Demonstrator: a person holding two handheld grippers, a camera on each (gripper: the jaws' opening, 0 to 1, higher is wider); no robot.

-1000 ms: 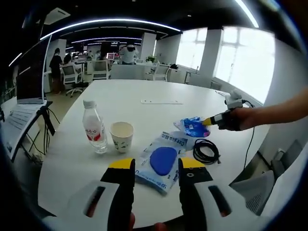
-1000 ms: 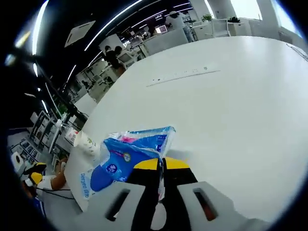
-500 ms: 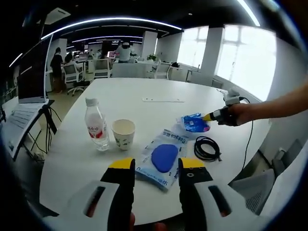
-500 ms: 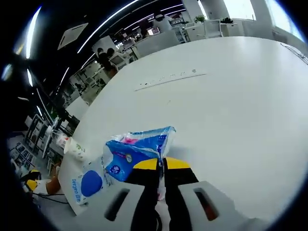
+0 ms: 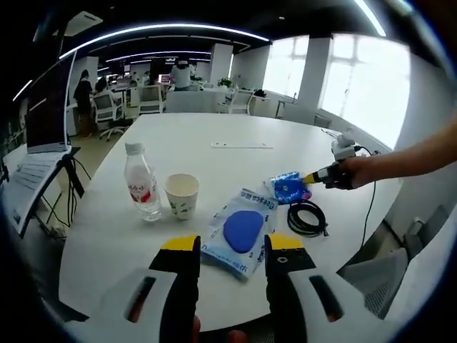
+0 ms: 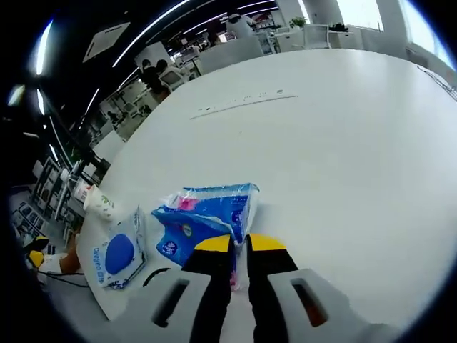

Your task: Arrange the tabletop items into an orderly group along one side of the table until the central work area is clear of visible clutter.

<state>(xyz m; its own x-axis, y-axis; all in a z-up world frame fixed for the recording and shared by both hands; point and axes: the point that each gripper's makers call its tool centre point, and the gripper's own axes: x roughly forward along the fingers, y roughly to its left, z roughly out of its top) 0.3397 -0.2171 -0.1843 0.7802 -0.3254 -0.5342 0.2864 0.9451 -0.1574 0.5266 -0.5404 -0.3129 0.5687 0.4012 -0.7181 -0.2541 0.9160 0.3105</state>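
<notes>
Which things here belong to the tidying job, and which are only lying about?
Job: water bottle; paper cup; wipes packet; blue tissue pack, held by right hand-held gripper; black cable.

Lying about: laptop; office chairs.

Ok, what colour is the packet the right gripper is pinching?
Blue packet, with a touch of pink at one end; right gripper view shows it best.

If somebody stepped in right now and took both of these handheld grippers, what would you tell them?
Right gripper: shut on the blue tissue pack, low over the table.
Left gripper: open, holding nothing, hovering by the near edge.
Items: water bottle, paper cup, flat blue-and-white pouch and coiled black cable sit loosely near the near edge.
Done: tissue pack gripped.
Left: set it down and line everything up along one side.
</notes>
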